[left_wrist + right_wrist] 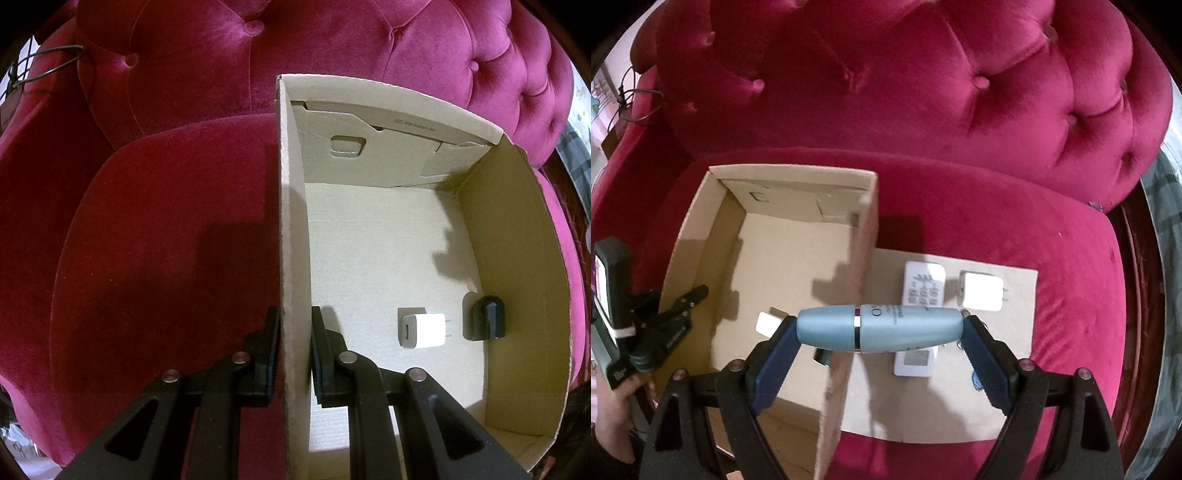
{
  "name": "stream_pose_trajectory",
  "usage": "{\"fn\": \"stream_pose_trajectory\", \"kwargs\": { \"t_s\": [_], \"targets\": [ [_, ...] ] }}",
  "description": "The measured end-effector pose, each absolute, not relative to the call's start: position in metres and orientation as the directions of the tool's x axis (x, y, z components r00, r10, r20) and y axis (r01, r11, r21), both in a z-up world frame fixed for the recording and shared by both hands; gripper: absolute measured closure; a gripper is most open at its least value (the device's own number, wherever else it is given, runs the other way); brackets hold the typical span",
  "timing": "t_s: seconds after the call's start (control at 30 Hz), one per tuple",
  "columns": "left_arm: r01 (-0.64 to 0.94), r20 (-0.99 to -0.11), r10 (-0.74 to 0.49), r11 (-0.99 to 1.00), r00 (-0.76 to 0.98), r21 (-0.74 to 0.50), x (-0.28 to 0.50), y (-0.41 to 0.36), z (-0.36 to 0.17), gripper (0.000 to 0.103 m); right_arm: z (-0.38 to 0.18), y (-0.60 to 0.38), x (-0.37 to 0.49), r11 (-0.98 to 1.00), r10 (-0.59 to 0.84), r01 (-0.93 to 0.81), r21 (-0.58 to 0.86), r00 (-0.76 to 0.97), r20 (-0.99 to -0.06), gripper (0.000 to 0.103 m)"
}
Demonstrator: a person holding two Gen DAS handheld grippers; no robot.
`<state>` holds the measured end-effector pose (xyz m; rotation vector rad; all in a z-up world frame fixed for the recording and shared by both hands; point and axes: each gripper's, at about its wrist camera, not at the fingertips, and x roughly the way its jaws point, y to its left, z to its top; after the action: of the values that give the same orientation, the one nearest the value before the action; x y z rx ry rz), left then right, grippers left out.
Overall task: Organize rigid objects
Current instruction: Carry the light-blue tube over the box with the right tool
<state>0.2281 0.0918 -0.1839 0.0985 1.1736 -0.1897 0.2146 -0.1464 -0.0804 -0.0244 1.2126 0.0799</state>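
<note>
Brightness: dim warm indoor light; the sofa (166, 221) seat goes dark at 9 o'clock in the left wrist view.
Glare: white charger (423, 331) blown out, detail lost.
Shadows: hard-edged shapes across the cardboard box (369, 240) floor, and on the seat toward 8 o'clock.
Blur: blue bottle (879, 326) and box wall soft in the right wrist view.
Distortion: strong fisheye bending; black vignette at all corners.
</note>
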Motion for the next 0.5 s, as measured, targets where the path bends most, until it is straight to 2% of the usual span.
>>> {"fn": "stream_pose_trajectory", "kwargs": {
  "t_s": [0.5],
  "targets": [
    [0.201, -0.923, -0.099, 0.979, 0.372, -0.024, 0.229, 0.093, -0.185, 0.087, -0.086, -0.094, 0.242, 0.988, 0.092, -0.149, 0.042, 0.342, -0.935, 0.013]
  ]
}}
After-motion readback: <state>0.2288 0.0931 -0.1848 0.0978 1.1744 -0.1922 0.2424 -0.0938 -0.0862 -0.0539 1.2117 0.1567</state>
